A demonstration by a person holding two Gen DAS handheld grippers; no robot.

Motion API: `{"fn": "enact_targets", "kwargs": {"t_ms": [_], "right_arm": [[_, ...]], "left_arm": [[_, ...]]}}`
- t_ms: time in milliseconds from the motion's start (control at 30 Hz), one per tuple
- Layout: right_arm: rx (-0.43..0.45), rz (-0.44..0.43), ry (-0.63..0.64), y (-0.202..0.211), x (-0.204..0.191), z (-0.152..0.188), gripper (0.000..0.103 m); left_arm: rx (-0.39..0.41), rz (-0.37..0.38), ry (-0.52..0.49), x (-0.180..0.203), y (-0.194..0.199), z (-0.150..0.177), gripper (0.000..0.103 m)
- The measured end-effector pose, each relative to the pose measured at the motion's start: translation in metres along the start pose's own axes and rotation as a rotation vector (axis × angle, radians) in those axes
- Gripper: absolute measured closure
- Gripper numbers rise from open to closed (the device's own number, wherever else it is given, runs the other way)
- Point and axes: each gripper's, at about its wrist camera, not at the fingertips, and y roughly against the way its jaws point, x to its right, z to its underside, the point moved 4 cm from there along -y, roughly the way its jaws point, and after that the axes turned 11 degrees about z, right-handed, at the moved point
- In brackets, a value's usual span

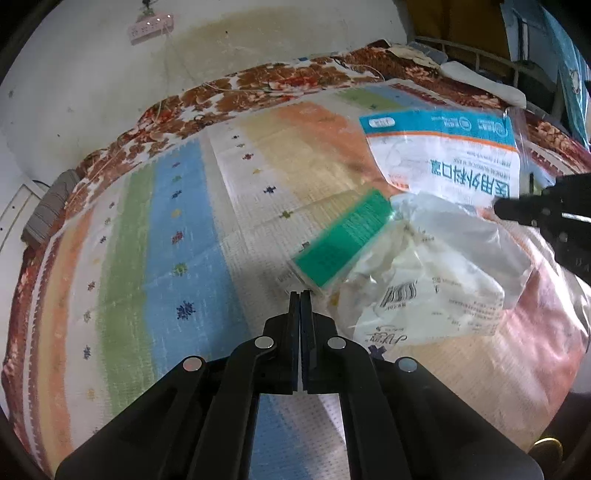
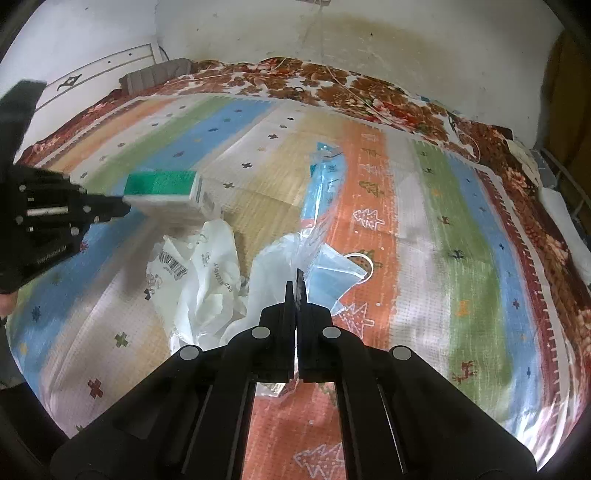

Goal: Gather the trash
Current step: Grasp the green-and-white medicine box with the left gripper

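A green and white carton hangs just above the striped mat, and my left gripper is shut on its near corner. The right wrist view shows the same grip, left gripper on carton. My right gripper is shut on the edge of a clear zip bag of blue face masks, lifted off the mat. In the left wrist view that mask bag hangs from the right gripper. A crumpled white plastic bag lies on the mat between the two grippers.
A striped mat covers a bed with a brown floral blanket along its far edge. A grey folded cloth lies at the head. A power strip hangs on the wall. A metal bed rail closes the right end.
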Motion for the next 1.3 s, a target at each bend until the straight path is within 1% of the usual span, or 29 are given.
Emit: {"fn": "enact_targets", "kwargs": {"t_ms": [67, 133, 167, 200, 333, 467, 667, 700, 767, 833, 867, 933, 1033, 1067, 1167, 1300], "right_arm": [[0.002, -0.002, 0.001, 0.0, 0.0, 0.0, 0.103], [0.006, -0.001, 0.006, 0.001, -0.001, 0.0, 0.103], [0.007, -0.002, 0.007, 0.002, -0.001, 0.0, 0.103], [0.008, -0.002, 0.006, 0.002, 0.0, 0.0, 0.103], [0.016, 0.004, 0.009, 0.005, 0.002, -0.001, 0.103], [0.012, 0.001, -0.005, 0.005, 0.005, -0.001, 0.103], [0.012, 0.007, 0.024, 0.004, -0.002, 0.001, 0.103], [0.009, 0.005, 0.021, 0.004, -0.002, 0.002, 0.103], [0.001, -0.005, 0.001, 0.003, -0.001, 0.001, 0.103], [0.001, -0.02, -0.003, 0.005, -0.002, 0.001, 0.103], [0.004, -0.017, 0.007, 0.007, -0.002, 0.001, 0.103], [0.004, -0.018, 0.013, 0.009, -0.002, 0.001, 0.103], [0.006, -0.015, 0.009, 0.011, -0.002, 0.0, 0.103], [0.01, -0.013, 0.009, 0.014, -0.001, 0.0, 0.103], [0.025, -0.007, 0.002, 0.027, 0.004, -0.004, 0.103], [0.041, -0.003, 0.002, 0.048, 0.009, -0.013, 0.103]], "left_arm": [[-0.006, -0.003, -0.006, 0.0, -0.003, 0.003, 0.099], [-0.009, -0.001, -0.019, 0.002, -0.004, 0.003, 0.088], [-0.009, 0.001, -0.03, 0.004, -0.004, 0.004, 0.078], [-0.01, 0.0, -0.039, 0.005, -0.004, 0.005, 0.071], [-0.023, -0.028, -0.118, 0.012, -0.001, 0.011, 0.07], [-0.02, -0.019, -0.187, 0.021, 0.003, 0.014, 0.059], [-0.022, -0.023, -0.236, 0.039, -0.011, 0.005, 0.054], [-0.02, -0.038, -0.245, 0.041, -0.014, 0.003, 0.052], [-0.007, -0.066, -0.243, 0.041, -0.017, -0.001, 0.052], [-0.008, -0.033, -0.217, 0.041, -0.017, -0.002, 0.061], [-0.003, -0.032, -0.203, 0.04, -0.017, -0.003, 0.065], [0.011, -0.027, -0.187, 0.039, -0.017, -0.003, 0.066], [0.043, -0.046, -0.174, 0.036, -0.009, -0.006, 0.072], [0.053, -0.054, -0.153, 0.033, -0.004, -0.008, 0.076], [0.088, -0.08, -0.073, 0.019, 0.018, -0.017, 0.077], [0.1, -0.051, 0.066, 0.002, 0.047, -0.023, 0.078]]}}
